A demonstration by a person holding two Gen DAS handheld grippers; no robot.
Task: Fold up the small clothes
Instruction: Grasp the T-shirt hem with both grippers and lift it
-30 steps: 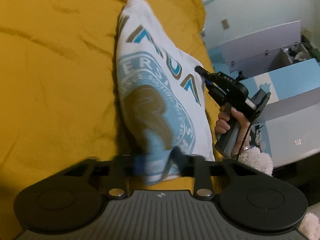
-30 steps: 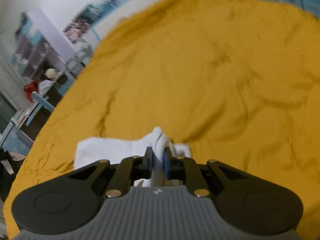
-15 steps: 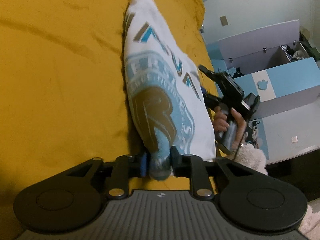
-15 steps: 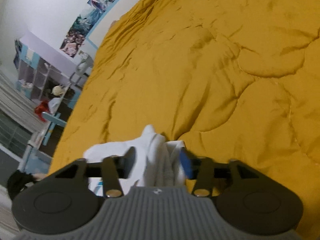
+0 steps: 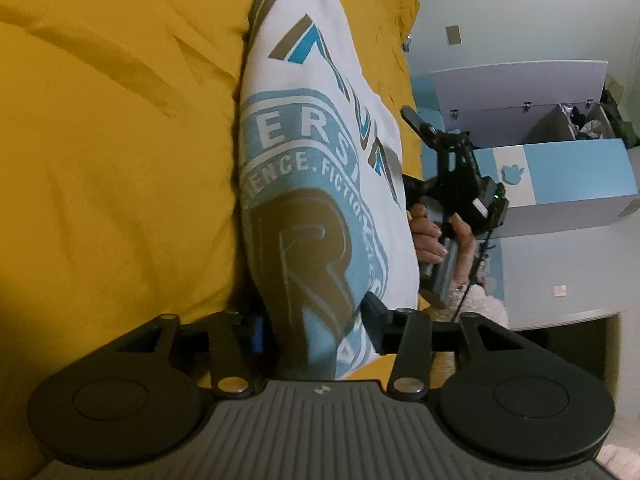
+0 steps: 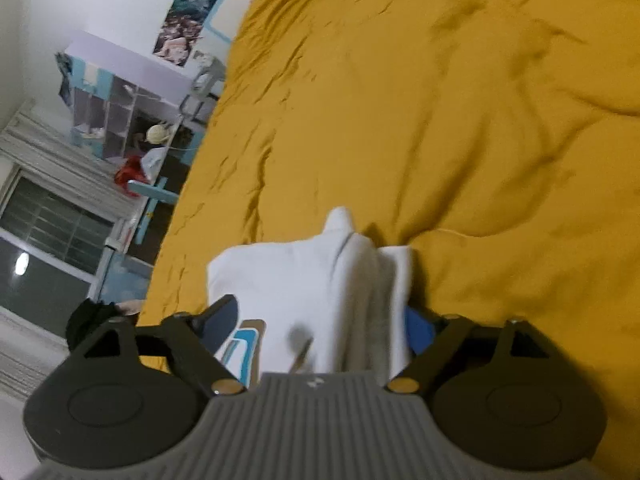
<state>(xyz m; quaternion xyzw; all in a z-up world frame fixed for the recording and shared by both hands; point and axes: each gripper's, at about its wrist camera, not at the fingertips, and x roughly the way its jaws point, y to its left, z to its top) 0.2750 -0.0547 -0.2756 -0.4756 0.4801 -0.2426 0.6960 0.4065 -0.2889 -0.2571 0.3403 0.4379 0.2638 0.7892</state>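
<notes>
A white T-shirt (image 5: 320, 152) with a light-blue and brown printed emblem lies on a bed covered by a mustard-yellow bedspread (image 5: 112, 152). The left gripper (image 5: 314, 326) has its fingers spread apart, with the shirt's near end lying between them, unpinched. The right gripper (image 6: 320, 326) is likewise wide apart, its blue-padded fingers (image 6: 418, 330) flanking a bunched fold of the same shirt (image 6: 320, 280). In the left wrist view, the right hand (image 5: 444, 236) grips its tool just beside the shirt, near blue-and-white cabinets (image 5: 560, 176).
</notes>
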